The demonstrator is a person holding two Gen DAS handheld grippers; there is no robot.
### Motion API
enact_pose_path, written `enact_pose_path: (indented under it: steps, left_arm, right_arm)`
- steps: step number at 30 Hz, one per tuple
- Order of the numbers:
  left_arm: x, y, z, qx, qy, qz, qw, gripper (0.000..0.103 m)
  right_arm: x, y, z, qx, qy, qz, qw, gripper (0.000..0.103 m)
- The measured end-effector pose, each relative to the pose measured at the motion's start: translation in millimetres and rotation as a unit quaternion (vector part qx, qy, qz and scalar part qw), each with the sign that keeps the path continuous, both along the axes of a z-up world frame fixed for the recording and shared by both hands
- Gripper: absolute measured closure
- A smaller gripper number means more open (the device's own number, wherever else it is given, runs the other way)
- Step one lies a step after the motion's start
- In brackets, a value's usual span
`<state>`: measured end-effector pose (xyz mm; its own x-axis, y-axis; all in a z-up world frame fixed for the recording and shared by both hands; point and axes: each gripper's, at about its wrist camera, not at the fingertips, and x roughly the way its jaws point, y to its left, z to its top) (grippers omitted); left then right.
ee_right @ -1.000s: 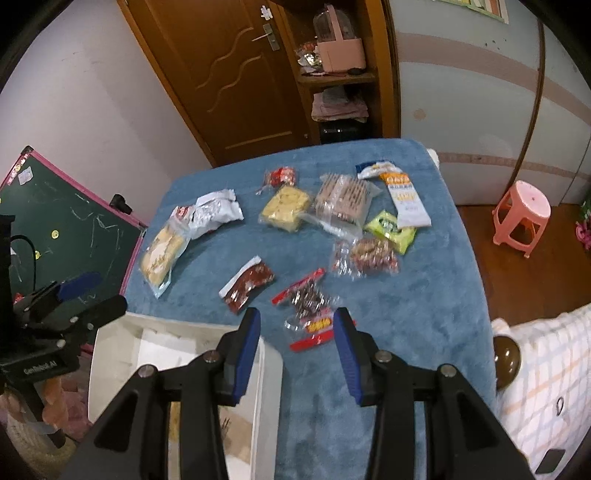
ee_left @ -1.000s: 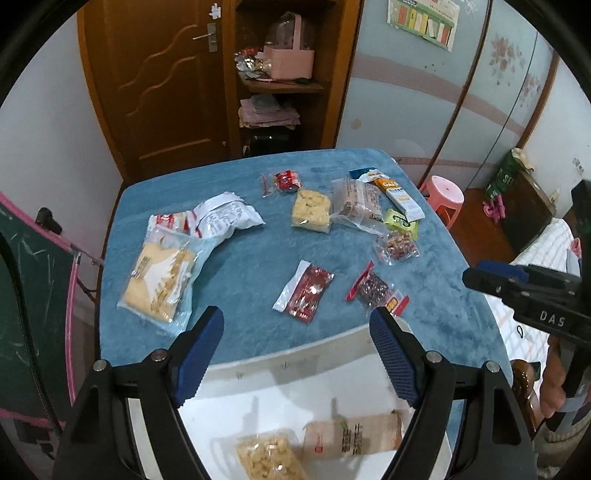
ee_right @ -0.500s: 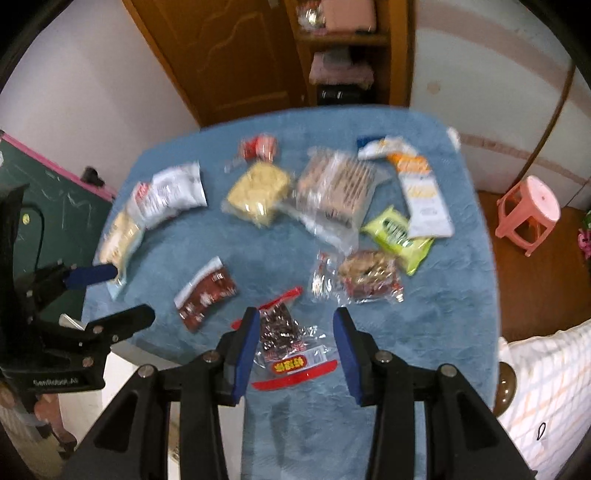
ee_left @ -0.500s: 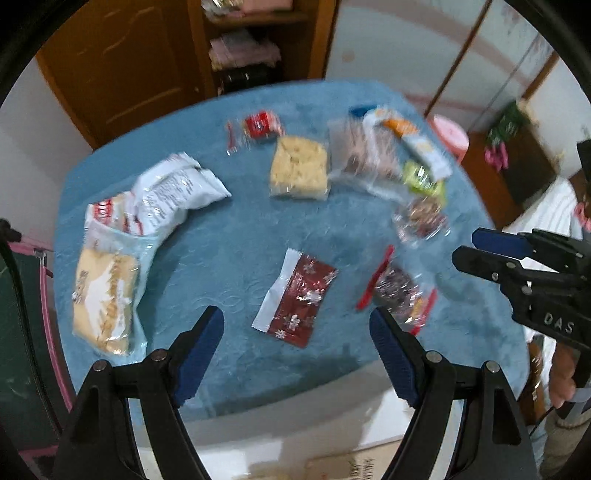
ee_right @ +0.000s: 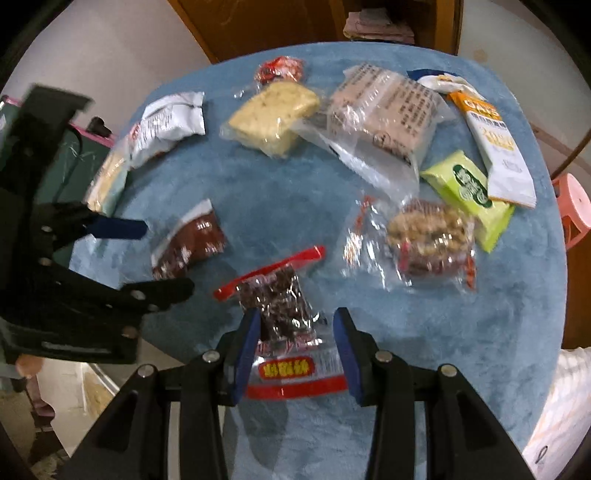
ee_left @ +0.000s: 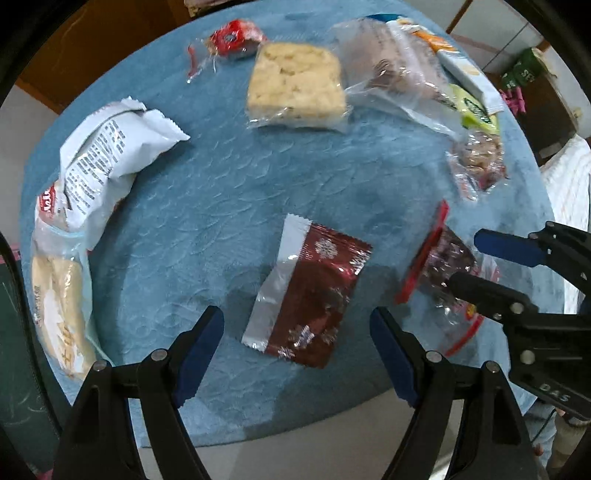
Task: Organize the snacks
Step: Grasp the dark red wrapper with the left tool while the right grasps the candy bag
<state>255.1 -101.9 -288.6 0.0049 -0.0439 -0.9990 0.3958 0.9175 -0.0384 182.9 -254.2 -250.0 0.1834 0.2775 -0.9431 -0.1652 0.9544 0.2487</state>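
My left gripper (ee_left: 297,349) gapes wide over the dark red foil snack packet (ee_left: 308,295) on the blue tabletop (ee_left: 229,192); my right gripper (ee_right: 295,350) straddles, half-open, the clear red-edged bag of dark snacks (ee_right: 284,321).

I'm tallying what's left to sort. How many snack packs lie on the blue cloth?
10, possibly more hidden: two far left, four along the far edge, green, nuts, maroon, red-zip.

A lived-in home room: a table under a blue plush cloth (ee_right: 424,332) strewn with packaged snacks (ee_right: 384,110), a wooden door (ee_right: 266,26) and shelf of folded linens (ee_right: 376,27) behind, a pink plastic stool (ee_right: 574,206) and a green chalkboard (ee_right: 70,162) at the sides
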Motion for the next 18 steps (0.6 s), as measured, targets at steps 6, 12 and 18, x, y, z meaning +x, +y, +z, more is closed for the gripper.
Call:
enact_pose_path:
  steps: [6, 12, 18]
  left_arm:
    - [4.8, 9.2, -9.9, -0.007, 0.017, 0.018, 0.9997, 0.023]
    - [21.1, 14.2, -21.9, -0.002, 0.047, 0.028, 0.9985, 0.023]
    - [27.3, 6.8, -29.1, 0.015, 0.047, 0.025, 0.9984, 0.023]
  right_arm:
    - [8.5, -2.6, -9.7, 0.017, 0.011, 0.005, 1.000, 0.042]
    - [8.4, 7.7, -12.6, 0.014, 0.006, 0.022, 1.000, 0.037]
    - [7.5, 18.9, -14.0, -0.015, -0.004, 0.033, 0.999, 0.036]
